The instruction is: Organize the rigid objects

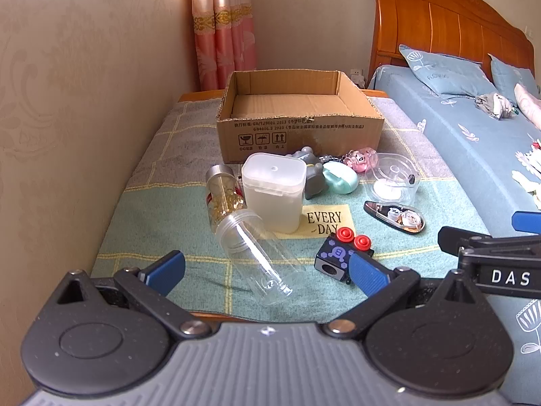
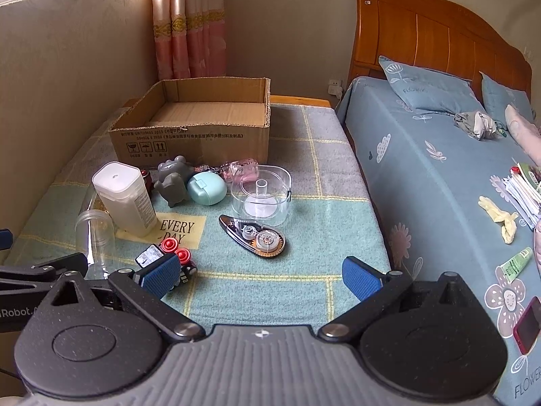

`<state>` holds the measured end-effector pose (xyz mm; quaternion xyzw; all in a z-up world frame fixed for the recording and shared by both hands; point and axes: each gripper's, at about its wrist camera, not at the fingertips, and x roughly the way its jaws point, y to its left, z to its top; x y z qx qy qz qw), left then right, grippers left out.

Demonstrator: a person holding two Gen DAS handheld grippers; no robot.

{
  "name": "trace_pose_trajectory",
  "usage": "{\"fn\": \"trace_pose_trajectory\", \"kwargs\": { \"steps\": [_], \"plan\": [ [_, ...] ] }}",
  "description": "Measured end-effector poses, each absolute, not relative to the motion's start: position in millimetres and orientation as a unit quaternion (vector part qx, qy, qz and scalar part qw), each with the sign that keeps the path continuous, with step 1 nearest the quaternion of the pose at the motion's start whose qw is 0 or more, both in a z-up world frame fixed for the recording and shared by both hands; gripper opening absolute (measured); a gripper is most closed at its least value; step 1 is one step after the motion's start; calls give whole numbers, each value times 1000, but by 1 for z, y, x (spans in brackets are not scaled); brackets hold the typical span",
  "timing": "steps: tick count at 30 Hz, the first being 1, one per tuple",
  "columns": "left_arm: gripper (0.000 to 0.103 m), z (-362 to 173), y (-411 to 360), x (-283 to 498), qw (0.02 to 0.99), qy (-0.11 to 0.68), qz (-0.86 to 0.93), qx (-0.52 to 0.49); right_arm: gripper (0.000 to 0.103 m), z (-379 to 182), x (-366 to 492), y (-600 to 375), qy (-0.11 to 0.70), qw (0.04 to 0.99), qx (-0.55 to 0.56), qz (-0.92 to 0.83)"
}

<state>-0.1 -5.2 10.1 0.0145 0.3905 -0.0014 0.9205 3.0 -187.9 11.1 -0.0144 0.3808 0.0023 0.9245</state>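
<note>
An open empty cardboard box (image 1: 301, 135) stands at the back of the cloth-covered table; it also shows in the right wrist view (image 2: 192, 142). In front lie a clear tube (image 1: 260, 253), a frosted white container (image 1: 274, 193), a capsule bottle (image 1: 223, 199), a grey toy (image 1: 311, 172), a mint case (image 1: 339, 177), a pink keychain (image 1: 361, 159), a clear tape holder (image 2: 260, 194), a correction tape (image 2: 253, 235) and a black toy with red knobs (image 1: 341, 253). My left gripper (image 1: 267, 270) is open just before the clear tube. My right gripper (image 2: 260, 277) is open before the correction tape.
A bed (image 2: 439, 176) with blue bedding stands right of the table, strewn with papers, a green tube (image 2: 515, 264) and a red phone (image 2: 527, 324). A wall (image 1: 84, 101) borders the table's left side. Pink curtains (image 1: 223, 23) hang behind.
</note>
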Motion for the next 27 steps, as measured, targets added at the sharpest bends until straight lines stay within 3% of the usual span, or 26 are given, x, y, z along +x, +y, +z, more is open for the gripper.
{"fn": "trace_pose_trajectory", "kwargs": {
  "steps": [27],
  "plan": [
    [102,11,-7,0,922,386,-3,16,103,15,1,-188,374,927,-19,-1]
  ]
}}
